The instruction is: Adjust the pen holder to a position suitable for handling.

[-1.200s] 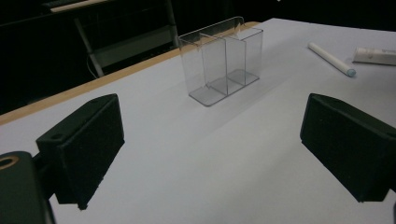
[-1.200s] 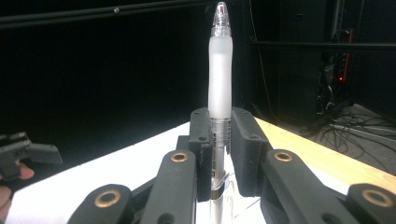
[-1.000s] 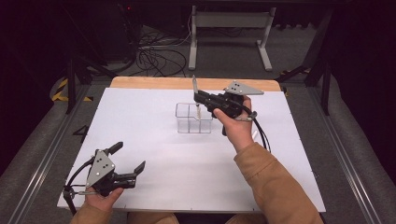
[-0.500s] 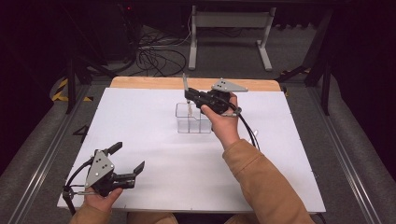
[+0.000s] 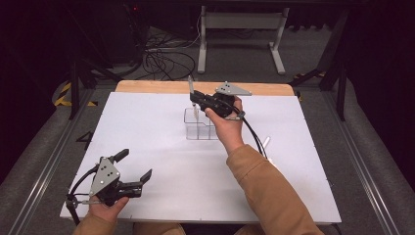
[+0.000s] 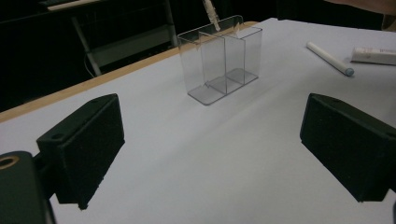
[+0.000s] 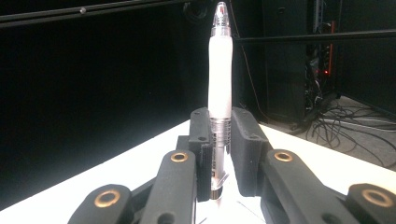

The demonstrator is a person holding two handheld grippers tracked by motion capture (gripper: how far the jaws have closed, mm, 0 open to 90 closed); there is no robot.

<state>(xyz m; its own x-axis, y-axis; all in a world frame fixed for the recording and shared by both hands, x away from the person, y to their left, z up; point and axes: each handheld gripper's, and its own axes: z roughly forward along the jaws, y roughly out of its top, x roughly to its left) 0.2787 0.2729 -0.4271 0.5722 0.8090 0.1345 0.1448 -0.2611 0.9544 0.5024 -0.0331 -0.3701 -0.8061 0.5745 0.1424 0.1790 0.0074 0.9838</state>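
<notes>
We see the right gripper [image 5: 195, 100] clamped on a pen [image 7: 219, 100], its jaws pressed against the clear barrel below the white grip. The pen stands upright just above the left end of the clear holder [image 5: 201, 128], which sits on the white surface [image 5: 161, 122] toward its far edge. In the left gripper view the pen's tip [image 6: 211, 11] hangs over the holder's rim [image 6: 219, 60]. Our left gripper [image 5: 133, 169] rests near the front left corner, jaws spread wide and holding nothing. A second pen [image 6: 329, 58] lies flat to the holder's right.
</notes>
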